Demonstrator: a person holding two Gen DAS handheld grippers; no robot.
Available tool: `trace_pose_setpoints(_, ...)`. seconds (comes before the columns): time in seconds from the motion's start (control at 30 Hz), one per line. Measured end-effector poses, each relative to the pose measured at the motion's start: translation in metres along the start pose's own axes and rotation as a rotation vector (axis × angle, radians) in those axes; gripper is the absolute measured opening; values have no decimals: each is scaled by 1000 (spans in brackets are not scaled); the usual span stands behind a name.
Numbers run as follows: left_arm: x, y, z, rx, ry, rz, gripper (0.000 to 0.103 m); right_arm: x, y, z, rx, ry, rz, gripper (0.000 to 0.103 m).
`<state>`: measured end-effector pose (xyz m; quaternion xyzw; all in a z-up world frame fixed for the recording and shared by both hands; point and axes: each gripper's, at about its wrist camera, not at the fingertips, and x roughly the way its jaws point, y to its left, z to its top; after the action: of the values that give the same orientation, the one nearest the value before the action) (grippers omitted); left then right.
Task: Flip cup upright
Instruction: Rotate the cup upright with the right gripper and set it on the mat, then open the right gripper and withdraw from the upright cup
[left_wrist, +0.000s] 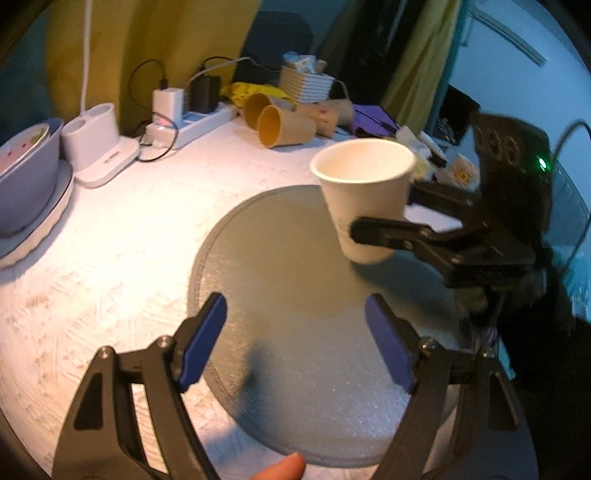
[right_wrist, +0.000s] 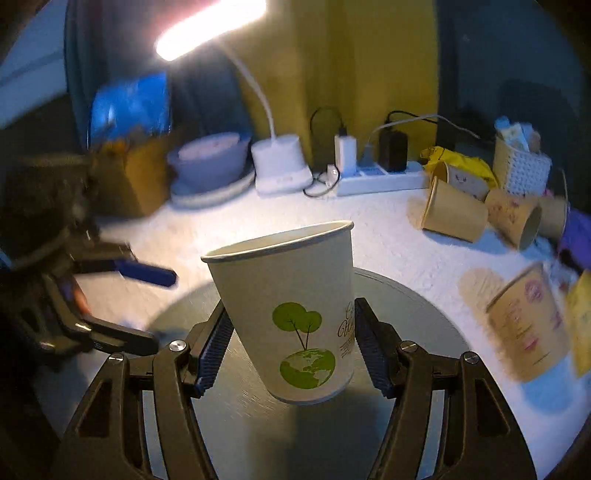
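Cup (right_wrist: 291, 314), mouth up and slightly tilted, hangs clamped between my right fingers (right_wrist: 364, 339) just above the grey mat (right_wrist: 413, 314), while my left gripper (left_wrist: 295, 339) waits wide open, empty, nearby.

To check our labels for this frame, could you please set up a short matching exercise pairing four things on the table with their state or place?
Things:
1. white paper cup
2. left gripper
3. brown cups
4. round grey mat

States:
A. lying on their sides near the power strip
B. flat on the white table cover, under the held cup
C. open, holding nothing
D. mouth up, clamped by the right gripper

Pairs: 1-D, 2-C, 3-A, 4-B
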<state>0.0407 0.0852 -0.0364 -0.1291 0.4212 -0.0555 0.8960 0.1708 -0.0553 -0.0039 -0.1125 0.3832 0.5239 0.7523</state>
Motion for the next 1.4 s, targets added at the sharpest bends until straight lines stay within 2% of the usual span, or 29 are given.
trace_pose_setpoints(0.1,0,10,2,-53,-11,11,79,2,0,-5,23,-11,33,68)
trace_pose_setpoints(0.3,-1,24,3,-118,-31,41,79,-2,3,-9,28,-45,13,69)
trace_pose_setpoints(0.6,6,15,1,-96,-18,35,79,1,2,-13,22,14,-71,74)
trace_pose_setpoints(0.9,5,11,1,-90,-36,21,79,-16,5,-21,21,-18,-105,77)
trace_pose_setpoints(1.27,-6,-27,-4,17,-132,8,79,-56,13,-38,54,-64,-196,80)
trace_pose_setpoints(1.33,-11,-38,-6,61,-173,19,79,-65,13,-43,70,-73,-227,80)
trace_pose_setpoints(1.4,-16,-48,-9,97,-205,-1,79,-77,14,-49,88,-87,-263,80)
